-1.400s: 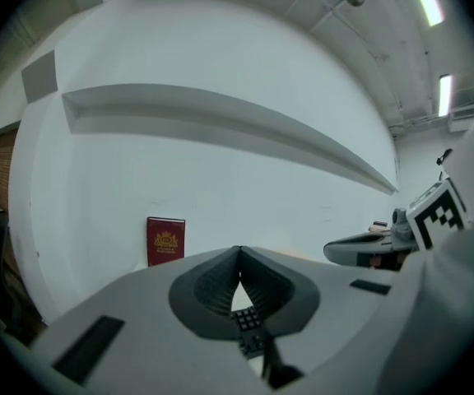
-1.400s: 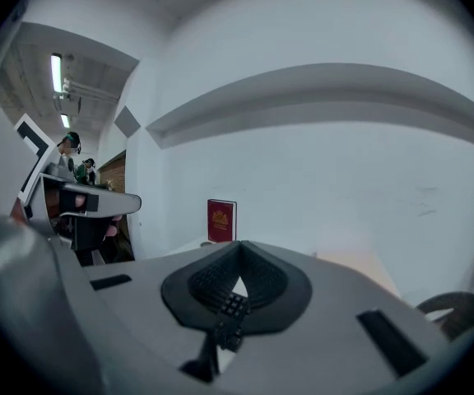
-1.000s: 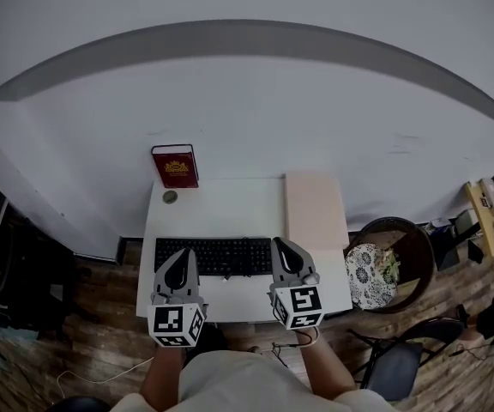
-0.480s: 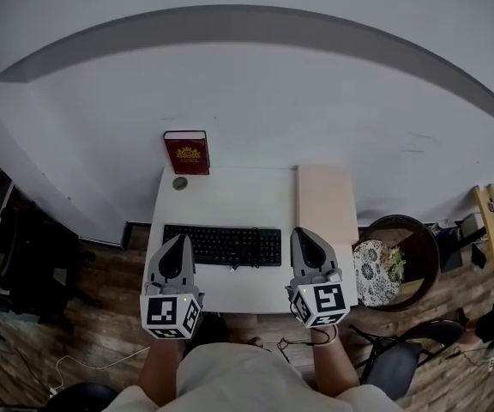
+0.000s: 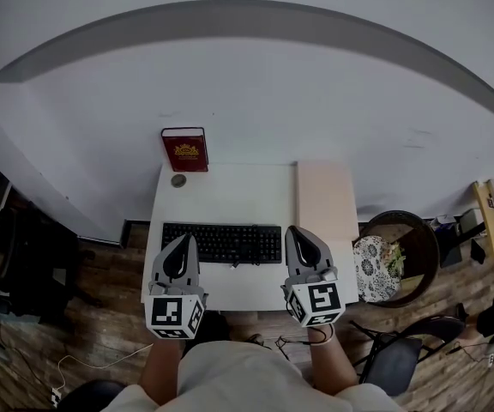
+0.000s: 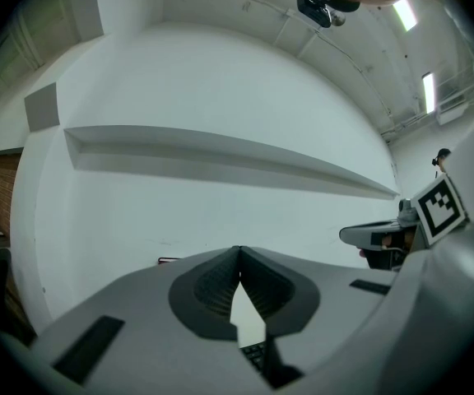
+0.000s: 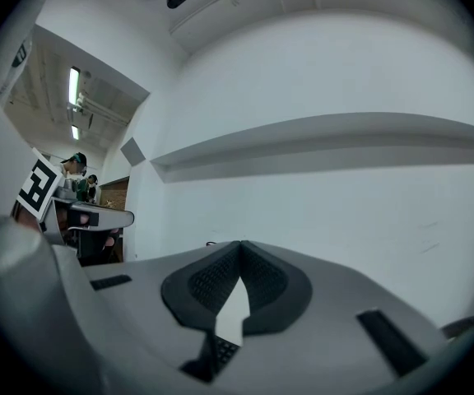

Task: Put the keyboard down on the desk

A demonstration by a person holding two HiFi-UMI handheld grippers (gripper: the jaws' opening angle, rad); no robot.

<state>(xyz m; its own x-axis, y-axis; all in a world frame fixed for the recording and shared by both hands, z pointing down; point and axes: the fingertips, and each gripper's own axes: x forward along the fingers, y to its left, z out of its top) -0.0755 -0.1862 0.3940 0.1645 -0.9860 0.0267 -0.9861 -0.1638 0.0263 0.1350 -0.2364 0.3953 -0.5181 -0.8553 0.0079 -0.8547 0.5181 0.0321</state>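
Left gripper (image 5: pixel 185 240) and right gripper (image 5: pixel 296 232) are drawn back off keyboard (image 5: pixel 221 243) | jaws closed, empty | keyboard laid on desk (image 5: pixel 230 197), task judged done

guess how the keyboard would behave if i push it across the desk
The keyboard lies flat and low on the desk, so it would likely slide, not tip or roll. It looks like a rigid slab, so probably stiff when lifted. Being long, a push at one end would probably turn it.
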